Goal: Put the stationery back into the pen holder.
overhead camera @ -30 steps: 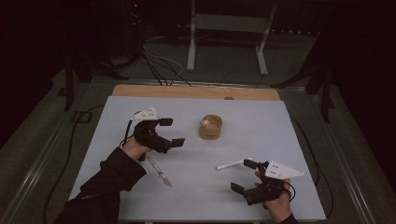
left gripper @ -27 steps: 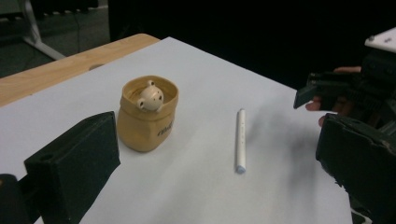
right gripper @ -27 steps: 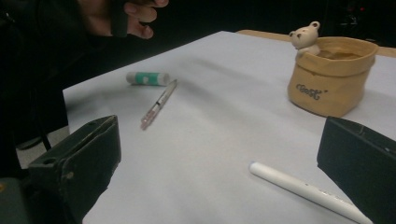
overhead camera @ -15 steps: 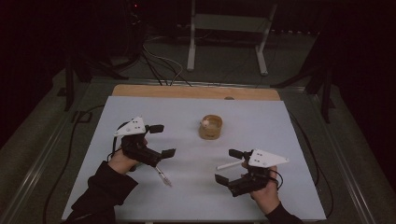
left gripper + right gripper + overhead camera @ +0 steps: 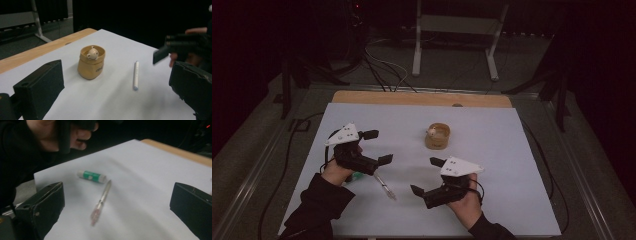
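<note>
Black jaws of the left gripper (image 5: 373, 147) stand wide apart, holding nothing — a green-labelled tube (image 5: 91, 175) lies just beside a clear pen (image 5: 385, 186) on the white table (image 5: 512, 150). Right gripper (image 5: 426, 176) — equally wide, empty — faces the pen from nearby.

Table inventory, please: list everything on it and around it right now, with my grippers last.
Cup: one, tan, small pale figure inside, far centre of sheet.
White pen: one, white, flat on sheet right of the cup in the left gripper view.
Clear pen: one, clear with pinkish end, flat between the grippers.
Glue stick: one, green and white, flat beside the clear pen.
Sheet: one, white, covering the table.
Table: one, wood edge at far side.
Stand: one, grey, floor behind.
Left gripper: black, open, empty.
Right gripper: black, open, empty.
</note>
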The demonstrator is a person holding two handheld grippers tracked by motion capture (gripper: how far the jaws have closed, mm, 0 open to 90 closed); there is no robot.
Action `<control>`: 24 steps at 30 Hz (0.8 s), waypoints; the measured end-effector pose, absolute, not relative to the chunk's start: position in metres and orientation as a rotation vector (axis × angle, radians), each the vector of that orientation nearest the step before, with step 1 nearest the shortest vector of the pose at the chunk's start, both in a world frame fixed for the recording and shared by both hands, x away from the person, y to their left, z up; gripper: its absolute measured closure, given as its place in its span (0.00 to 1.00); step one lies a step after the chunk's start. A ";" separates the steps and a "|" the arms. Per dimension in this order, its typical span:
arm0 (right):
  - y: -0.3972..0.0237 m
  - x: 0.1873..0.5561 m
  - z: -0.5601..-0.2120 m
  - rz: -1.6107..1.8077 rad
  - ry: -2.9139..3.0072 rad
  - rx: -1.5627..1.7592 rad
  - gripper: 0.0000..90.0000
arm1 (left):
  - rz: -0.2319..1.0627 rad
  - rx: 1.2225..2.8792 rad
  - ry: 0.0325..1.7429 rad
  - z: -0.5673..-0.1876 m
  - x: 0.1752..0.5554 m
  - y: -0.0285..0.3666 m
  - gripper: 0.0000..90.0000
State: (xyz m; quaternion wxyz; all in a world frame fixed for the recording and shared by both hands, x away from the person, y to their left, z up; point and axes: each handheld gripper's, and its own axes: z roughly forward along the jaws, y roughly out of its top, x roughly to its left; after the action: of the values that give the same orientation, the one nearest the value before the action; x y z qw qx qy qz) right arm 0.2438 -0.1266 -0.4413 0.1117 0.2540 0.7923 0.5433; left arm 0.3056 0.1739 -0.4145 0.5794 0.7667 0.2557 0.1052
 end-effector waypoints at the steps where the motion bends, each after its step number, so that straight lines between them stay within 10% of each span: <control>1: -0.127 0.244 -0.441 1.595 2.326 0.746 0.00 | 0.246 1.792 0.598 -0.415 0.306 0.174 0.00; 15: -0.063 0.241 -0.475 1.497 2.429 0.881 0.00 | 0.260 1.787 0.617 -0.418 0.308 0.176 0.00; 24: -0.042 0.245 -0.492 1.354 2.490 0.975 0.22 | 0.259 1.790 0.631 -0.422 0.311 0.176 0.00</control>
State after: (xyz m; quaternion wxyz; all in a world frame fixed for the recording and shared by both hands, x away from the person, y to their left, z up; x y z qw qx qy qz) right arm 0.2451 -0.0416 -0.4916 0.0720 0.3244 0.8285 0.4507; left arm 0.3106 0.1762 -0.4219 0.5753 0.7644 0.2694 0.1104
